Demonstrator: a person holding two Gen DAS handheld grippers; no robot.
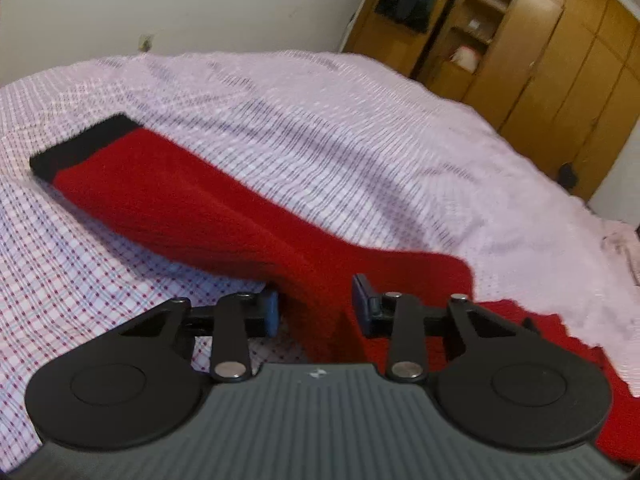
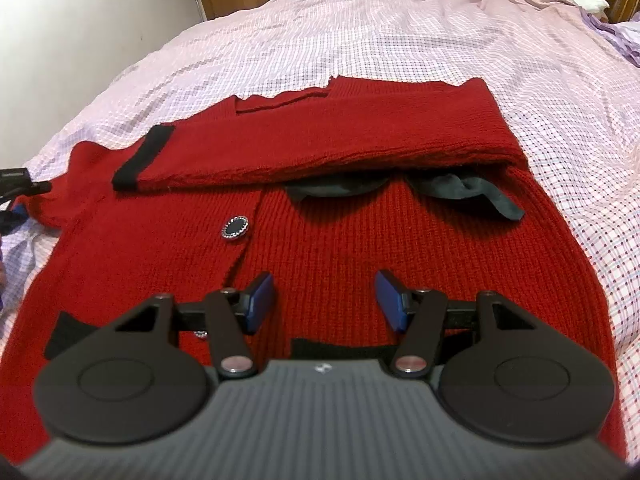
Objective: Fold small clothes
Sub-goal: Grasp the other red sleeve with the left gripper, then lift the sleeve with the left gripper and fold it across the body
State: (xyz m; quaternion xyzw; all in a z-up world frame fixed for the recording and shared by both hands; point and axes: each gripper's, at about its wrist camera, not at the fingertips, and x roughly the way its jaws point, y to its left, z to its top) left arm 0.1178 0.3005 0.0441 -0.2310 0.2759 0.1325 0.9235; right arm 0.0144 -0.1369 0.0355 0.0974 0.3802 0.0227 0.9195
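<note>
In the left wrist view, the left gripper [image 1: 316, 304] is seen low in the frame with its jaws partly closed around a raised fold of the red cardigan [image 1: 224, 216]; whether the blue pads [image 1: 271, 312] actually press the knit cannot be told. From that fold the left sleeve [image 1: 132, 184] is seen to run away toward the upper left, its long axis ending at a black cuff [image 1: 80, 146] on the checked bedsheet [image 1: 360, 128]. In the right wrist view, the right gripper [image 2: 324, 304] is held about half open above the cardigan front, with nothing between its fingers. Beyond it, a round button [image 2: 234, 227] is noted, and further off the other sleeve [image 2: 320, 140] is already laid across the chest. The unfolded sleeve is judged nearer the left hand. No legible writing or brand is found.
</note>
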